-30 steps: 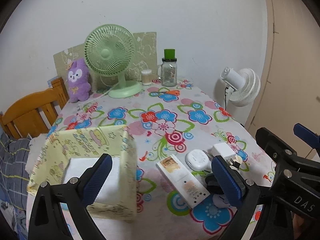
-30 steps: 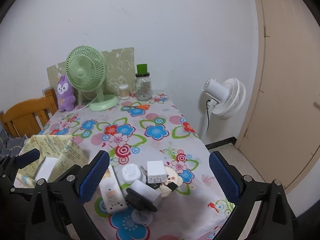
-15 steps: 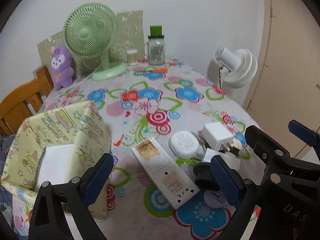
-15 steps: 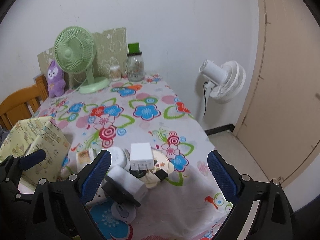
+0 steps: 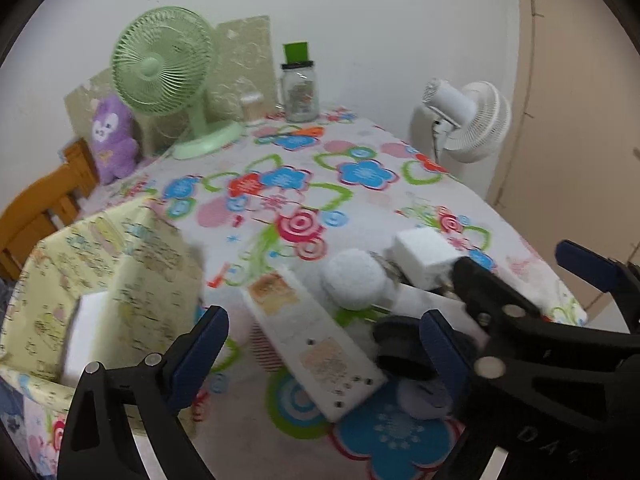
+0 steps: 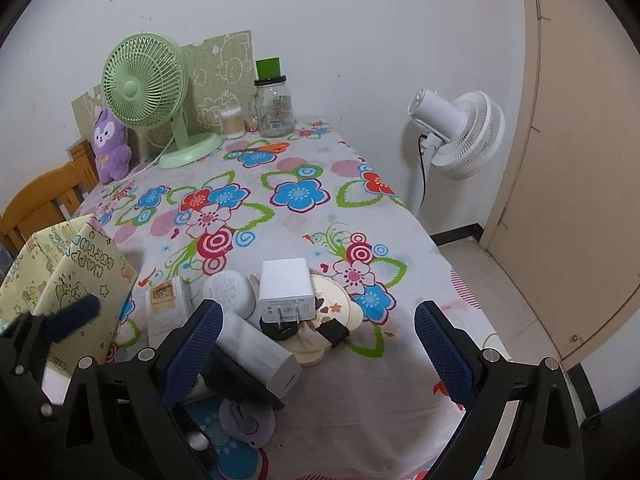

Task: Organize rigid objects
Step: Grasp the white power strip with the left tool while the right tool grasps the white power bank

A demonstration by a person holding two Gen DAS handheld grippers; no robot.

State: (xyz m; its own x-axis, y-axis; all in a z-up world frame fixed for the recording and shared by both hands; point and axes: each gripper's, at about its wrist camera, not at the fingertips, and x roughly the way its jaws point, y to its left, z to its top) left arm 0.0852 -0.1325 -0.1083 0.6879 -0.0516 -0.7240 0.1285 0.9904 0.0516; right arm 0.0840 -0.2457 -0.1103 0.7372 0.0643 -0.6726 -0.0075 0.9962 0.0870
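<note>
In front of me, a cluster of small rigid gadgets sits near the front edge of the flowered worktop [image 6: 304,216]; a long white remote-like bar [image 5: 316,344] lies flat, angled away, with worn orange labels; just beside it rests a round white puck [image 6: 229,290]; a white square charger [image 6: 286,292] stands with its two prongs facing me; a white cylinder [image 6: 260,354] lies tilted on a black base; a flat cream disc [image 6: 340,312] lies under the charger; to the left stands a yellow patterned box [image 6: 76,276], open-topped, holding a white block [image 5: 86,332].
</note>
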